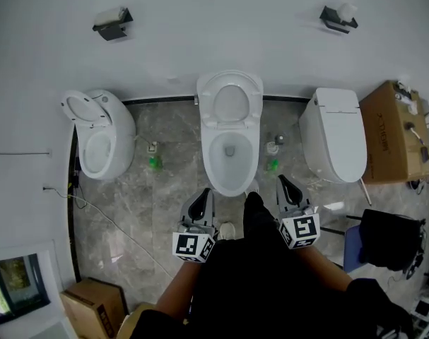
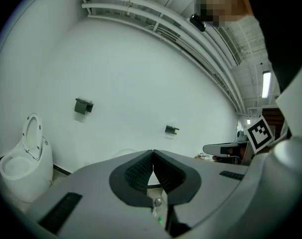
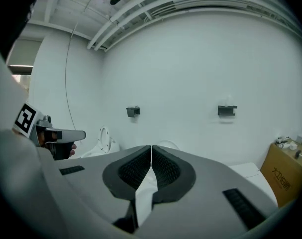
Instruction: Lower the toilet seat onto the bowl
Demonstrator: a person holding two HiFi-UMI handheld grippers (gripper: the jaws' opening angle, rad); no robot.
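Toilet seat (image 1: 230, 102) is seen raised behind the bowl (image 1: 230, 159), ahead of and between the left claw (image 1: 204, 198) and right claw (image 1: 285, 186), both closed on nothing, so the approach is judged in hand and a forward reach to its top edge is called for.

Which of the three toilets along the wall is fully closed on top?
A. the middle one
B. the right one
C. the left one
B: in the head view the right toilet shows a flat lid shut over it, while the left toilet and the middle toilet both show open bowls with their seats raised.
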